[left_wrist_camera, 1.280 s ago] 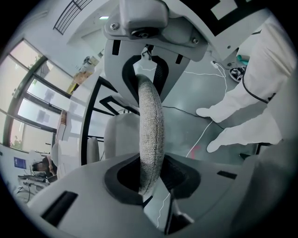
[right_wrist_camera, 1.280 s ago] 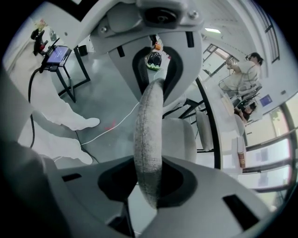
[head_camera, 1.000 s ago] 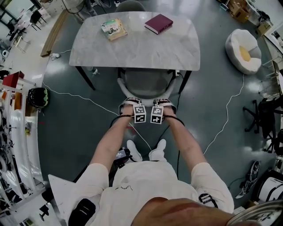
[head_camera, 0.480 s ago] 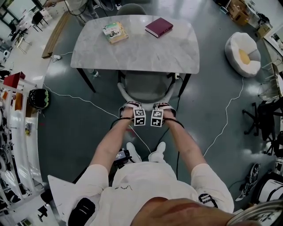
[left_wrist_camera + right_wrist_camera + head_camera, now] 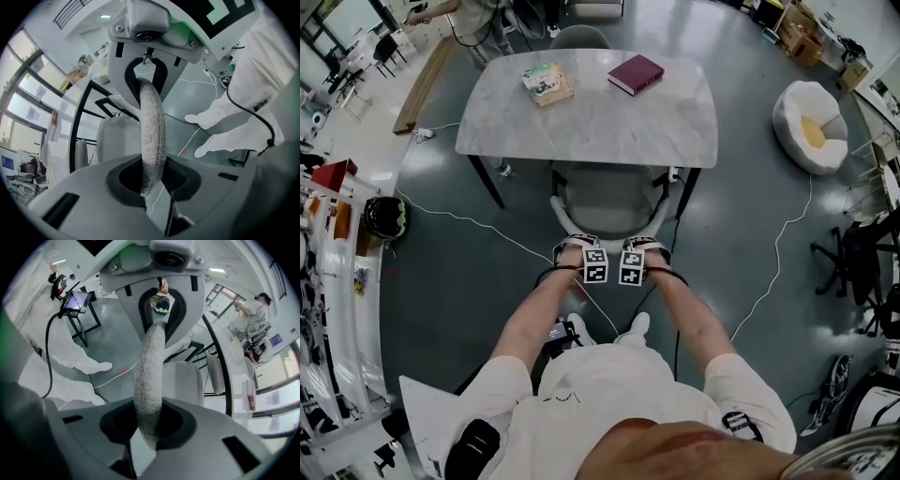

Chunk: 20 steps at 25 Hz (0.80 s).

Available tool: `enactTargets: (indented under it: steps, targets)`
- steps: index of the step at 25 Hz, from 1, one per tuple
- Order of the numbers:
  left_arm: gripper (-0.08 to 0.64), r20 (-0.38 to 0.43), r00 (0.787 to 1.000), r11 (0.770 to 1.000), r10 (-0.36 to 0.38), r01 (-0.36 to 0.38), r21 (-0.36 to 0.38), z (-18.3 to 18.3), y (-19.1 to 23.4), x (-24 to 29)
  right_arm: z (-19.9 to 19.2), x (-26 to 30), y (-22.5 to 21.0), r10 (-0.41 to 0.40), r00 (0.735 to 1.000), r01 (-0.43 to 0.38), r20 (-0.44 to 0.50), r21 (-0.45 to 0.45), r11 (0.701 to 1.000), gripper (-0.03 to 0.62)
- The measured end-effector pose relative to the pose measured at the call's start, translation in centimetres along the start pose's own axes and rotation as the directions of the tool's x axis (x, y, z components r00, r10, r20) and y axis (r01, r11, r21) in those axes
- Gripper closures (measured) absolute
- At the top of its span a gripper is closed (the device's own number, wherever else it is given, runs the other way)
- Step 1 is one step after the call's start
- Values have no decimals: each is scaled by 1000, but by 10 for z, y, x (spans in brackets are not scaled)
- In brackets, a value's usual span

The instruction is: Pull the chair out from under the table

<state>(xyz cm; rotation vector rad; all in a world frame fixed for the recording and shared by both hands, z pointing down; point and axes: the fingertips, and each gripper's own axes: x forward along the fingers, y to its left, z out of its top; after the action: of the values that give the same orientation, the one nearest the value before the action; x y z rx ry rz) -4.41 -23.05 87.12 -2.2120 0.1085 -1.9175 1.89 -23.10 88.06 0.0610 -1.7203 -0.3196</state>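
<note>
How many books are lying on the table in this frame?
2: a maroon book on the table's far right, a pale illustrated book on its far left, possibly a small stack.

A lab-like workspace: glossy grey floor (image 5: 459, 300), trailing cables (image 5: 776, 253), cluttered equipment shelves (image 5: 333, 281)

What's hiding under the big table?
A grey chair sits partly under the table, between its dark legs. The tabletop covers the far part of the chair and the floor beneath, so nothing more shows there.
</note>
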Motion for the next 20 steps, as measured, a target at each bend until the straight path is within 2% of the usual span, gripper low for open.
enactTargets:
  steps: [20]
  targets:
    - [485, 19, 1000, 1000, -10, 10, -25, 17, -76, -21, 7, -25, 75, 15, 1000, -15, 7, -11, 1000, 506]
